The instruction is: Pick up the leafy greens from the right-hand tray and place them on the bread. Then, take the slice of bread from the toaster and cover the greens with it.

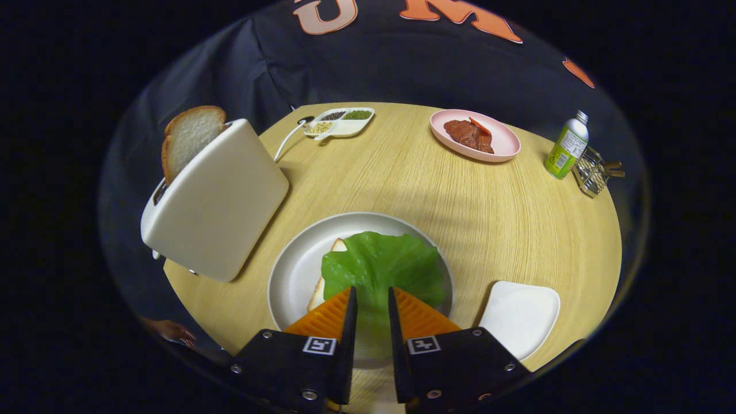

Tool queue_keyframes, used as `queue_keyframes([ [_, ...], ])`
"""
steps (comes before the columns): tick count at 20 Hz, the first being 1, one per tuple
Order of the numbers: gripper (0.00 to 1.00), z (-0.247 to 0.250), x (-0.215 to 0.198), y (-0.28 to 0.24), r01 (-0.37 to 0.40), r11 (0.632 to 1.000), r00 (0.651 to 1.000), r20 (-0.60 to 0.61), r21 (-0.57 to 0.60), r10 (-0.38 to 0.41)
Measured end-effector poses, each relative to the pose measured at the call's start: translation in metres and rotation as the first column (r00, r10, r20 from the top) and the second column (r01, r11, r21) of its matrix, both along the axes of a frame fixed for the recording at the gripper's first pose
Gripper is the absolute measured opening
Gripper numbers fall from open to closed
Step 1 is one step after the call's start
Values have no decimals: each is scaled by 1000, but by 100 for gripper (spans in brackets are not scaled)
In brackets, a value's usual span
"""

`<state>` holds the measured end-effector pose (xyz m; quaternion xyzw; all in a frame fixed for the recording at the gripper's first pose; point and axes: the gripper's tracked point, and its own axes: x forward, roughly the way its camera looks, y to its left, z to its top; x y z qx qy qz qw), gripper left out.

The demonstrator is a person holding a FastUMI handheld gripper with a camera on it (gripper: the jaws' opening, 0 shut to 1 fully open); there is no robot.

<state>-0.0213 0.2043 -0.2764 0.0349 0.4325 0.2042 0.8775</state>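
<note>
the gripper (372,302) hangs over the near rim of a round off-white plate (293,270), its two fingers set a narrow gap apart with nothing pinched between them; through the gap shows the near edge of the green leaf. that broad, crinkled leafy green (382,264) lies flat on a slice of white bread (336,247) in the plate, covering nearly all of it, so just a pale crust corner and one side peek out at the leaf's left. just right of the plate sits a bare white square tray (520,316), near the table's edge. to the left stands a white toaster (215,201) with a slice of bread (190,135) sticking up from its slot. the round light-wood table (460,213) lies open beyond the plate, up to a pink plate of meat (474,135), a white divided dish of seeds (339,122), a green bottle (566,146) and a small wire rack (592,171) along the far rim.
</note>
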Motion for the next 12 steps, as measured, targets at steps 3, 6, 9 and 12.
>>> queue_keyframes([
  [3, 52, 23, -2, 8, 7, 999, 1000, 20, 32, -8],
  [6, 78, 57, 3, 13, 11, 999, 998, 64, 40, -14],
  [9, 87, 93, 10, 27, 9, 999, 994, 105, 48, -14],
  [12, 93, 128, 16, 47, -22, 999, 990, 142, 41, 16],
])
